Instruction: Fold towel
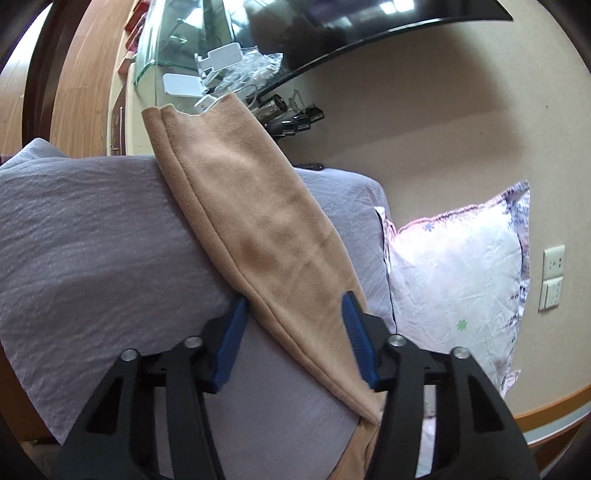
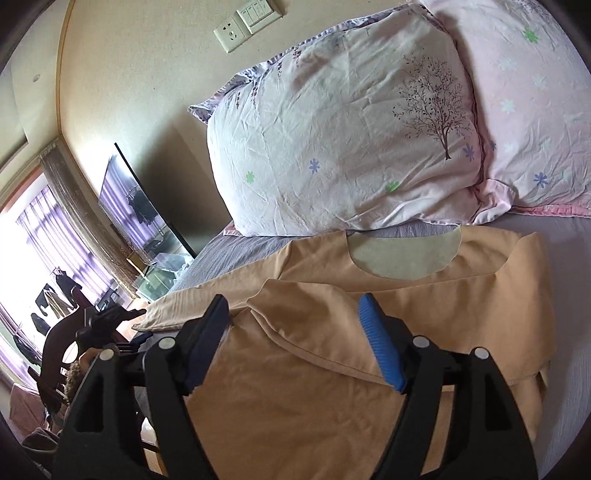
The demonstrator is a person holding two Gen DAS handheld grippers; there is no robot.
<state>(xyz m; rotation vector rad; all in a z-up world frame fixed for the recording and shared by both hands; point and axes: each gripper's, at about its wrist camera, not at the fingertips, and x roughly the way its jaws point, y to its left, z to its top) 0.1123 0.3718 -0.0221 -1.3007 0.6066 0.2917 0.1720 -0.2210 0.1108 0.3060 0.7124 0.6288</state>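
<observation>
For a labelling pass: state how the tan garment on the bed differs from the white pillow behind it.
The tan garment is plain, one flat colour; the white pillow is printed with a bare tree and small flowers. The garment lies flat and partly folded on the grey sheet; the pillow is plump and stands higher. The garment lies between the open right gripper fingers; the pillow is untouched. Both rest on the bed.

A floral pillow leans against the beige wall on the grey bedsheet, near a wall socket.
</observation>
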